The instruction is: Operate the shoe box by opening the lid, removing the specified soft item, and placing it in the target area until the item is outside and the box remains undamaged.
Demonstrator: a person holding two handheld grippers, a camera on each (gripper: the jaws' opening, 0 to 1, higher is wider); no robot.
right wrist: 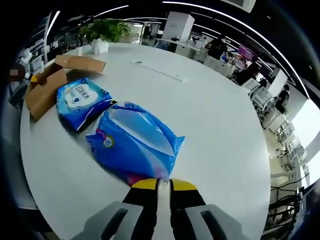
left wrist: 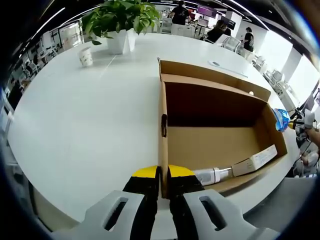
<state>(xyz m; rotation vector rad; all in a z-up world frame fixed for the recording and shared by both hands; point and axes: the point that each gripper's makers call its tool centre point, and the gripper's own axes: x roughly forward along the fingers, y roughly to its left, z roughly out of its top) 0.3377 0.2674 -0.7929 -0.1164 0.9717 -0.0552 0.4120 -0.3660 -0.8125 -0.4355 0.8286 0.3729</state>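
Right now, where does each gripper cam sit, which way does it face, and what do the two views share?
Left gripper view: rides the left gripper, looking along its jaws, shut on the near wall of the open brown cardboard shoe box; a white bottle and a white carton lie inside.
Right gripper view: rides the right gripper, jaws shut on the glossy blue plastic pack; a second blue pack lies beyond.
Shared: round white table, the box, potted green plant.

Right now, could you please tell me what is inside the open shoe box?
Inside the shoe box, along its near wall, lie a white bottle and a long white carton. The rest of the floor looks bare; the far wall's shadow hides that corner.
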